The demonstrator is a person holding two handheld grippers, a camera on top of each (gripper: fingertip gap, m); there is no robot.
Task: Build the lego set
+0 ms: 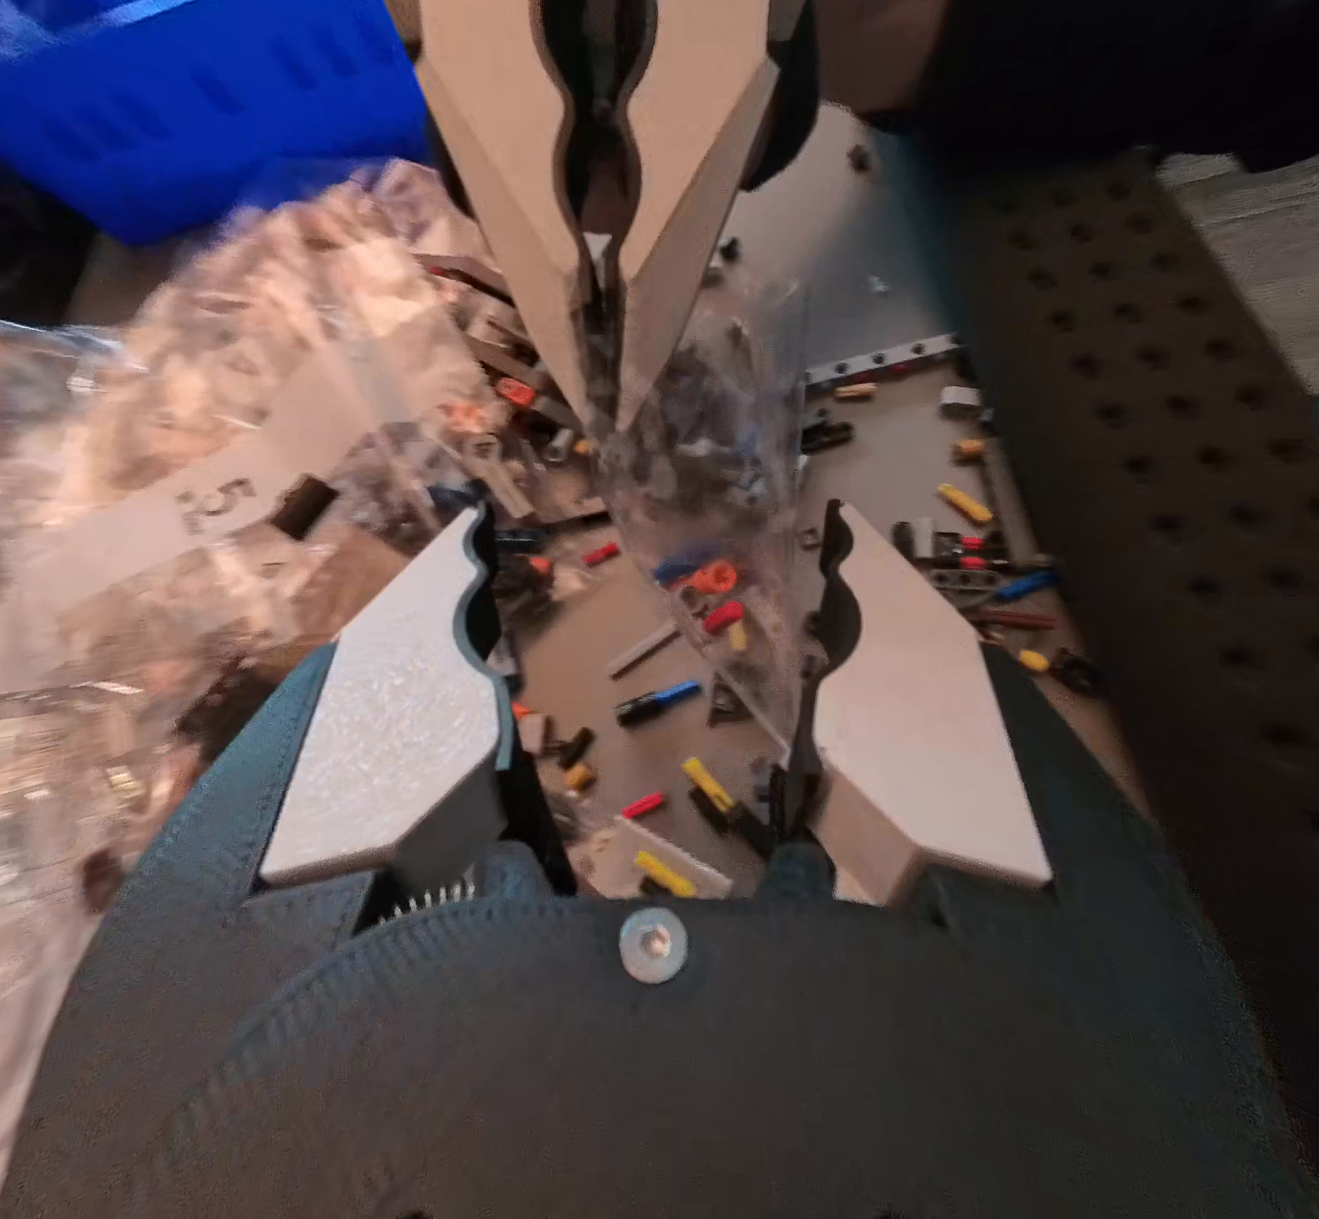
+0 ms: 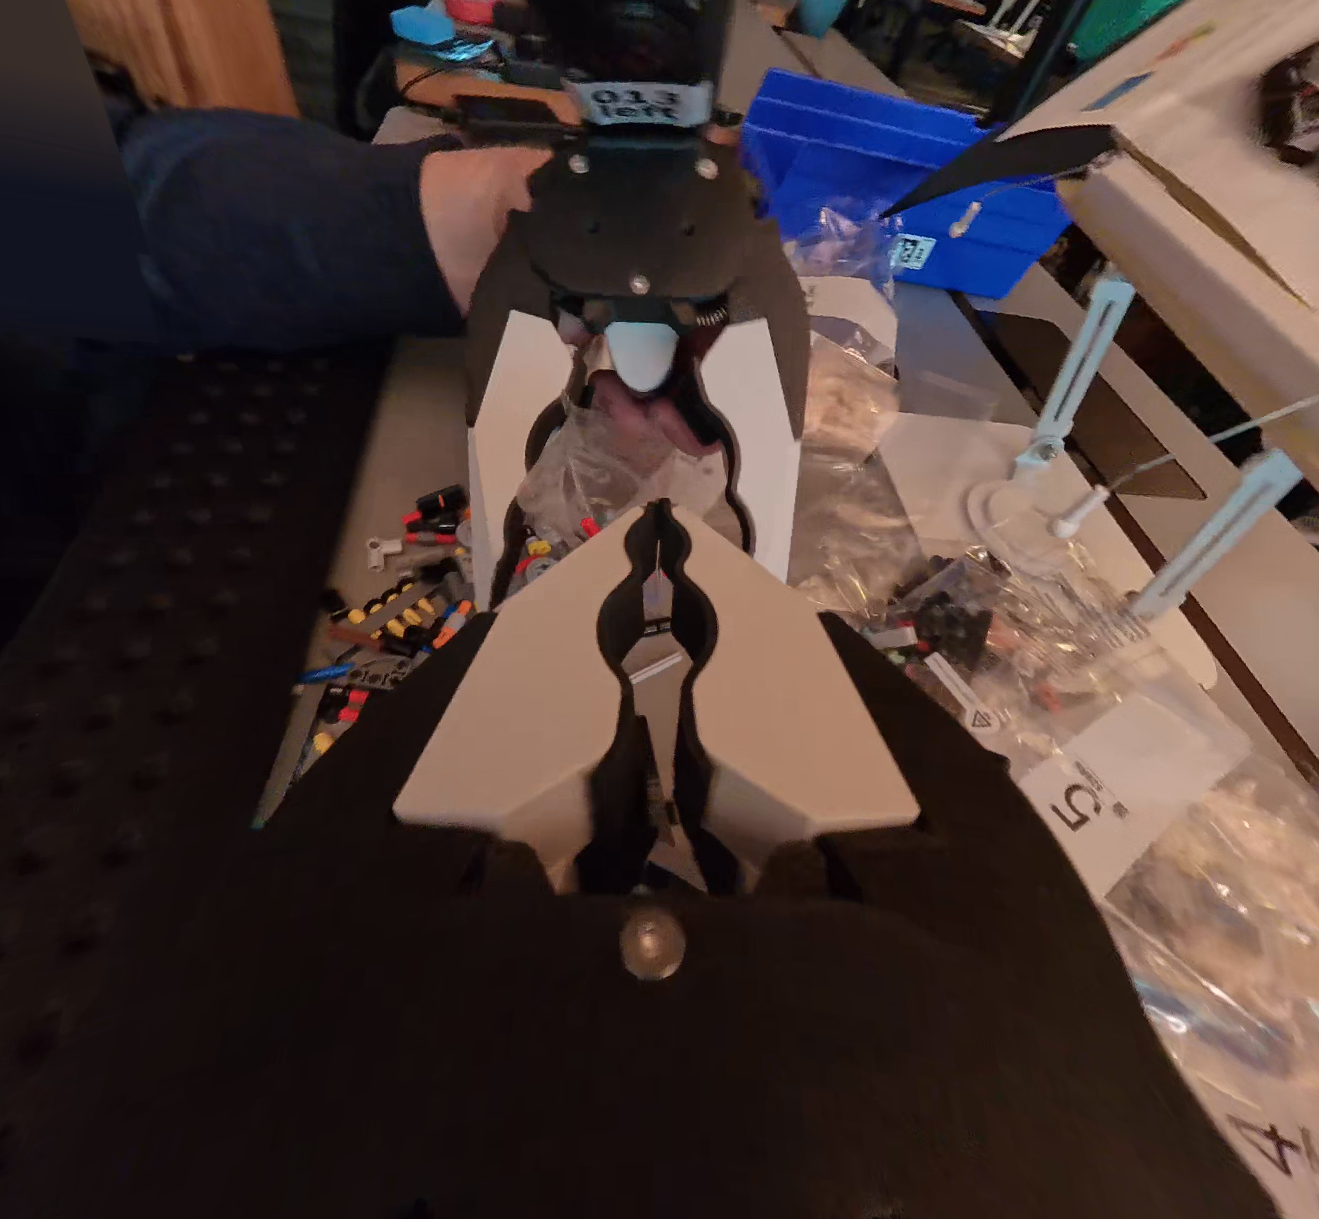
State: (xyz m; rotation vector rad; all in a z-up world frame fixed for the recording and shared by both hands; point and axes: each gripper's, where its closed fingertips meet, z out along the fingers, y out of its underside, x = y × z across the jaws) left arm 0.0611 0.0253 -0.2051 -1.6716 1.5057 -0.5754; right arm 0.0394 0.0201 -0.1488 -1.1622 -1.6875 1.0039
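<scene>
Right gripper (image 2: 660, 514) fingers pinch clear bag (image 1: 714, 528) between spread left gripper (image 1: 657, 521) fingers.

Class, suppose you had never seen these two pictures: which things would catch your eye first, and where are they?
The two grippers meet nose to nose: the right gripper is shut on a clear plastic bag that hangs between the fingers of the open left gripper. Bright loose lego pieces scatter the grey table below, and a blue bin stands behind.

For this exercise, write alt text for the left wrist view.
The open left gripper faces the shut right gripper, which pinches a clear plastic bag above loose coloured lego pieces on a grey table; a blue bin stands behind.
</scene>
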